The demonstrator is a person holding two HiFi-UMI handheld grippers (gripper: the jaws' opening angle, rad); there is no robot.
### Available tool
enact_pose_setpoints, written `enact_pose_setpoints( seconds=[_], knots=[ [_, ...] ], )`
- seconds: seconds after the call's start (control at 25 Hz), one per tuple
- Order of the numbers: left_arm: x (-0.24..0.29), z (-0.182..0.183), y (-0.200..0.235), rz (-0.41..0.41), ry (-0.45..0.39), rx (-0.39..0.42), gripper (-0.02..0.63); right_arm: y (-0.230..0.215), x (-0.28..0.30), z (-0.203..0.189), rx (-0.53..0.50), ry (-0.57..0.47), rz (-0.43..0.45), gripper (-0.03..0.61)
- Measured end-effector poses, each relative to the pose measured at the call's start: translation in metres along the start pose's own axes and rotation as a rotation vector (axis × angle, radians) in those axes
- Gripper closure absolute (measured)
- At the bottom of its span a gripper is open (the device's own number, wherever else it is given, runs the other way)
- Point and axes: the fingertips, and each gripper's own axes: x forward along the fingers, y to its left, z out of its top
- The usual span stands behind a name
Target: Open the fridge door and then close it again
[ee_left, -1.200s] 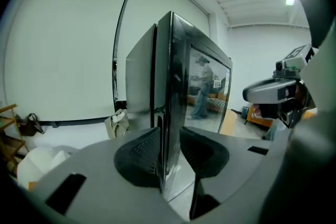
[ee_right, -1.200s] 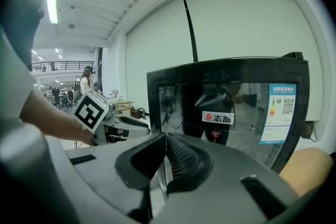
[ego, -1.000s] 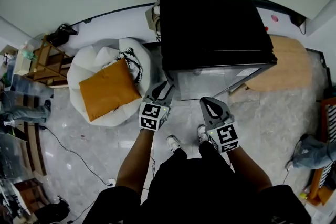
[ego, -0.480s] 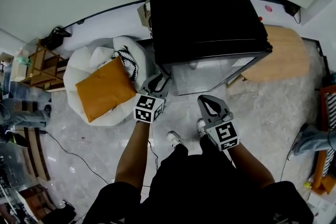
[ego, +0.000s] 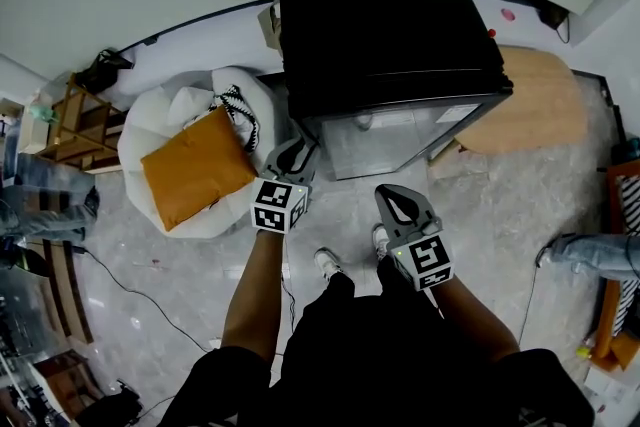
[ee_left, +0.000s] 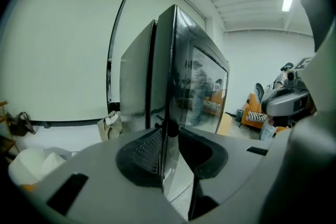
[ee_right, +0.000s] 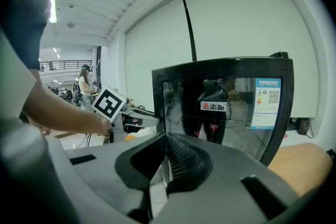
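Note:
A black fridge (ego: 390, 25) with a glass door (ego: 400, 140) stands against the white wall, its door closed. My left gripper (ego: 297, 147) is at the door's left corner. In the left gripper view the door's edge (ee_left: 167, 86) runs between the jaws of that gripper (ee_left: 169, 131); they have just been closing, and both pads now sit against the edge. My right gripper (ego: 392, 197) hangs shut and empty in front of the door, a little back from it. The right gripper view looks past that gripper (ee_right: 166, 139) at the glass door (ee_right: 226, 107) straight ahead.
A white beanbag (ego: 165, 130) with an orange cushion (ego: 195, 165) lies just left of the fridge. A round wooden tabletop (ego: 535, 100) sits to its right. Wooden shelves (ego: 85, 120) stand far left, a cable (ego: 140, 290) crosses the floor, and another person's legs (ego: 590, 255) show at right.
The left gripper's jaws have narrowed onto the door's left edge. The right gripper has shifted only slightly. The fridge door has not moved.

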Motion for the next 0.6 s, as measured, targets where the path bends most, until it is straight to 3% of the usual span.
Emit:
enact_pose_setpoints(
  seconds=[0.2, 0.6],
  knots=[
    [-0.018, -0.007, -0.021, -0.041, -0.014, 0.000, 0.508, 0.000, -0.005, -0.003, 0.006, -0.008, 0.001, 0.560],
    [-0.039, -0.021, -0.048, -0.004, -0.028, -0.018, 0.512, 0.002, -0.012, 0.005, -0.014, -0.039, -0.023, 0.560]
  ],
)
